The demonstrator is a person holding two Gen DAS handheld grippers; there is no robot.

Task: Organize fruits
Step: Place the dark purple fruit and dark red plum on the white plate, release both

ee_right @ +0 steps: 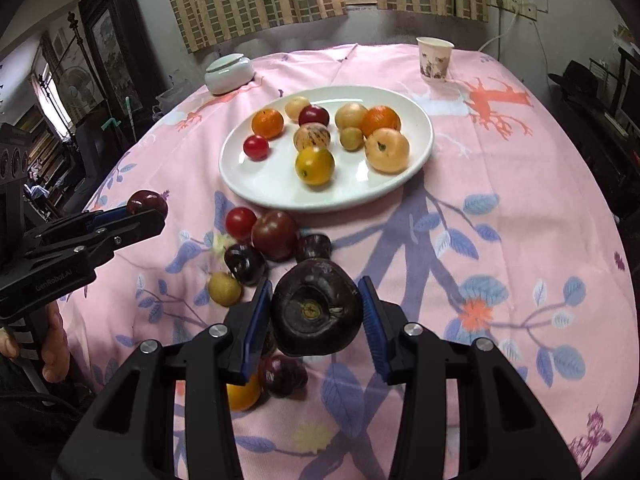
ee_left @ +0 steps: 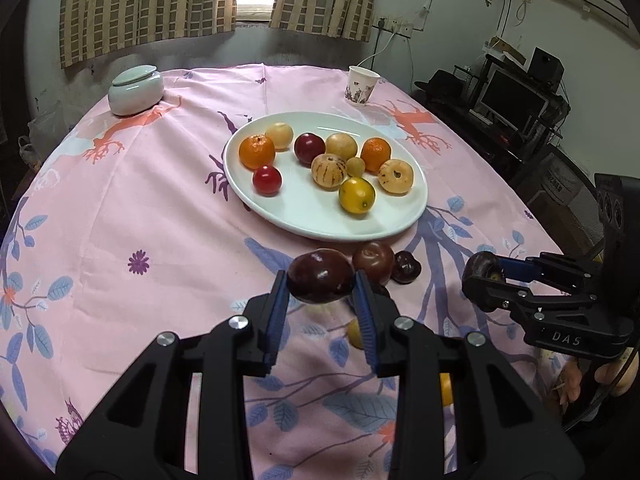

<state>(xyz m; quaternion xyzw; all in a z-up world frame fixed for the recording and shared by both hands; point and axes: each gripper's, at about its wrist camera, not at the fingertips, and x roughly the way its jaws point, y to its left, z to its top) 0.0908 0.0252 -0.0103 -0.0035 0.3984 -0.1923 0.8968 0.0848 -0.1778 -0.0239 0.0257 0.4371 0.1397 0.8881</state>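
A white oval plate [ee_left: 304, 216] [ee_right: 264, 184] holds several fruits: oranges, yellow and tan fruits, a red tomato and a dark red plum. My left gripper [ee_left: 321, 280] is shut on a dark purple plum [ee_left: 320, 276] and holds it above the cloth short of the plate; it also shows in the right wrist view [ee_right: 146, 210]. My right gripper [ee_right: 316, 306] is shut on a dark, wrinkled purple fruit [ee_right: 316, 308], also above the cloth; it shows in the left wrist view [ee_left: 486, 276]. Loose fruits lie on the cloth before the plate: a brown-red tomato [ee_right: 275, 235], a red tomato [ee_right: 240, 222], dark fruits [ee_right: 244, 264].
The round table has a pink patterned cloth [ee_left: 140, 208]. A pale green lidded jar [ee_left: 136, 89] stands at the back left and a paper cup [ee_left: 362, 85] at the back right. More small fruits [ee_right: 224, 289] lie near my right gripper. Shelves with electronics [ee_left: 516, 96] stand right of the table.
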